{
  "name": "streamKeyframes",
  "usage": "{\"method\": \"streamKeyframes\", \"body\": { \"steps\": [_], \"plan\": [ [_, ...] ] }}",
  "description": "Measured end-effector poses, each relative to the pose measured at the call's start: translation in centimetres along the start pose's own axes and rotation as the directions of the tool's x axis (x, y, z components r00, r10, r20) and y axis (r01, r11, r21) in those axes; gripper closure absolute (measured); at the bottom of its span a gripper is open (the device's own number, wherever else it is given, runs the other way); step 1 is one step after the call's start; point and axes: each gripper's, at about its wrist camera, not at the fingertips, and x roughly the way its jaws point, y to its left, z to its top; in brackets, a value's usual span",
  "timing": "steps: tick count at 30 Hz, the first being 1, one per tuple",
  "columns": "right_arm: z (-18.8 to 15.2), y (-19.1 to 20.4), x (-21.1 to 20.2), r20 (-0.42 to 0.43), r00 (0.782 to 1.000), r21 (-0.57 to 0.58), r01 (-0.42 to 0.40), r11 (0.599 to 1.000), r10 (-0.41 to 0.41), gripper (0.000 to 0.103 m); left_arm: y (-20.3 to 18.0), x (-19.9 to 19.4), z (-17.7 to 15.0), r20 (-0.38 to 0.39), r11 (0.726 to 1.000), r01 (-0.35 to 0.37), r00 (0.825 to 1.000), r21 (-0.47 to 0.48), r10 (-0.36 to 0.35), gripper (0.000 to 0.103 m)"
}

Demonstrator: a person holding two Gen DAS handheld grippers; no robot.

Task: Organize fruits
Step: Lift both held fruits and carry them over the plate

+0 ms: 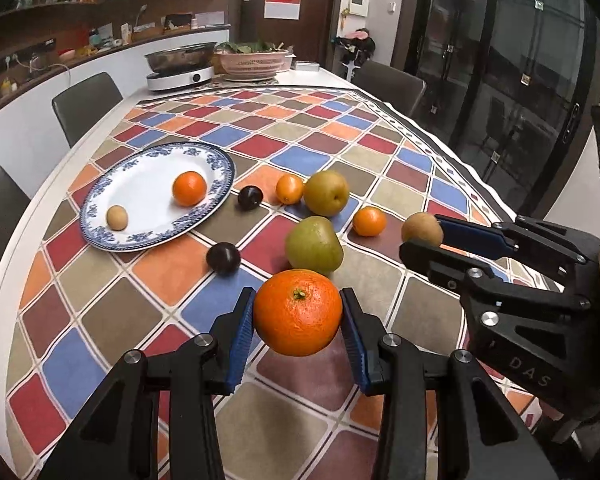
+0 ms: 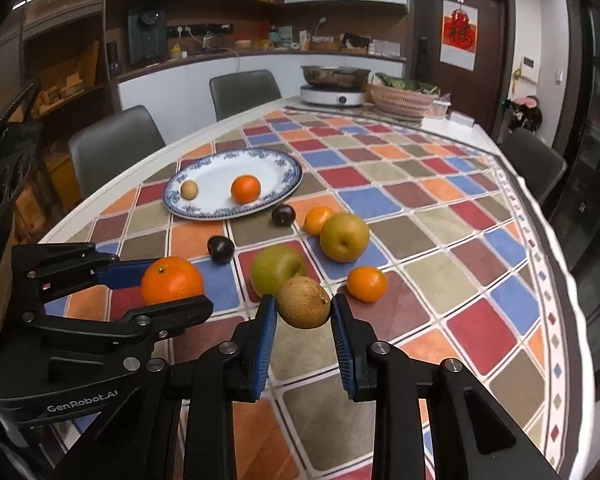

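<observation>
2 pears (image 1: 326, 194) & 2 plums (image 1: 223, 258) before plate (image 1: 140, 172).

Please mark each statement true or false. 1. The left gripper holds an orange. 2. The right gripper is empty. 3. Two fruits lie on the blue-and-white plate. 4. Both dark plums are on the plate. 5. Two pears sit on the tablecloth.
1. True. The left gripper is closed on a large orange.
2. False. The right gripper grips a small brown fruit.
3. True. The plate carries a small orange and a small tan fruit.
4. False. Both plums lie on the tablecloth, beside the plate.
5. True. A yellowish pear and a greener pear rest on the cloth.
</observation>
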Motion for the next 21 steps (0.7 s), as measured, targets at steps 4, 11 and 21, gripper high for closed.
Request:
{"method": "streamKeyframes", "body": {
  "steps": [4,11,21],
  "plan": [
    [0.5,0.5,-1.1,0.027,1.000,0.030,0.005,1.000,-0.006,0.074,0.6,-1.2,0.2,0.022,1.000,-0.002,1.000,-0.012,0.003,0.062],
    [2.1,2.1,-2.4,0.062,0.998,0.037,-0.005,0.999,0.002,0.074,2.4,-3.5,0.7,0.072,1.000,-0.005,0.997,-0.030,0.008,0.062],
    [4.9,5.2,-2.7,0.099,0.994,-0.015,-0.044,0.999,0.046,0.074,5.4,-6.1,1.5,0.116,0.997,-0.041,0.992,-0.072,0.049,0.062]
  ]
}}
